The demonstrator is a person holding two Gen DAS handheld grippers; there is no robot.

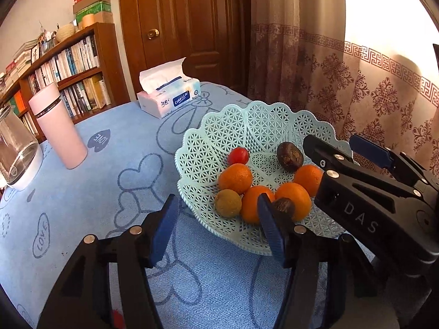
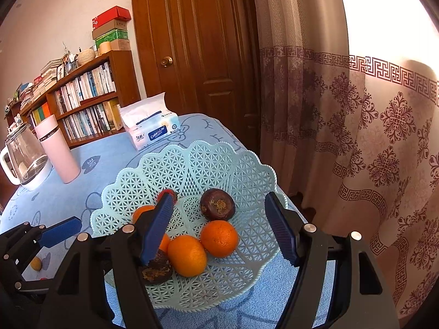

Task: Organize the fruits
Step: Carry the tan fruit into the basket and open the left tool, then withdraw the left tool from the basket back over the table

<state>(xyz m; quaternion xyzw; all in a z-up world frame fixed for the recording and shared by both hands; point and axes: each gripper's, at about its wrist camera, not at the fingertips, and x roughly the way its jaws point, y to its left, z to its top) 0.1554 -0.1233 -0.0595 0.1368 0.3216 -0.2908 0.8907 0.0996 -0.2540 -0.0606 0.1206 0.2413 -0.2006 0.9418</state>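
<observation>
A light blue lattice basket (image 1: 247, 126) (image 2: 192, 161) sits on the blue tablecloth. In it lie several oranges (image 1: 235, 178) (image 2: 219, 238), a cherry tomato (image 1: 238, 155), a tan round fruit (image 1: 227, 203) and two dark brown fruits (image 1: 289, 156) (image 2: 217, 204). My left gripper (image 1: 216, 227) is open at the basket's near-left rim with nothing between its fingers; one dark fruit (image 1: 284, 205) lies just outside its right finger. My right gripper (image 2: 219, 227) (image 1: 340, 148) hangs open over the basket, above the oranges. A small yellow fruit (image 2: 35, 263) lies on the cloth under the left gripper.
A pink flask (image 1: 59, 128), a glass kettle (image 1: 16, 159) and a tissue pack (image 1: 170, 96) stand on the table's far left side. Beyond are a bookshelf (image 1: 68, 63) and a wooden door (image 1: 186, 27). A patterned curtain (image 2: 370, 137) hangs close past the table's right edge.
</observation>
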